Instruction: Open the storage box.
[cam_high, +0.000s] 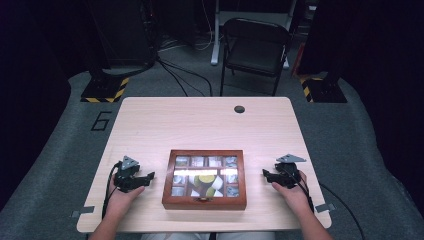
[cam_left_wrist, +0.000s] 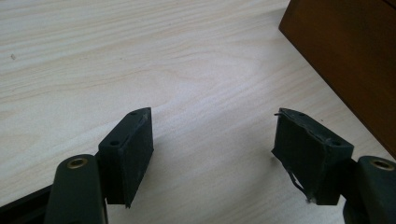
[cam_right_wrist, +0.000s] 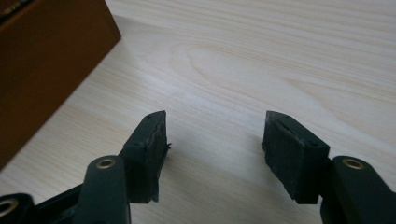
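Note:
A brown wooden box (cam_high: 204, 200) with a glass lid sits near the table's front edge, between my two hands. Through the lid I see small compartments and a yellow-green object. My left gripper (cam_high: 148, 177) rests on the table left of the box, pointing at its side. In the left gripper view the gripper (cam_left_wrist: 212, 135) has its jaws apart with bare table between them, and the box (cam_left_wrist: 355, 56) is at the upper right. My right gripper (cam_high: 266, 173) lies right of the box. In the right gripper view this gripper (cam_right_wrist: 215, 133) is open and empty, the box (cam_right_wrist: 42, 70) at upper left.
The light wooden table (cam_high: 200, 120) has a round cable hole (cam_high: 239, 109) near its far edge. A black folding chair (cam_high: 254, 47) stands beyond the table. Two stand bases with yellow-black stripes (cam_high: 106, 90) flank the far corners.

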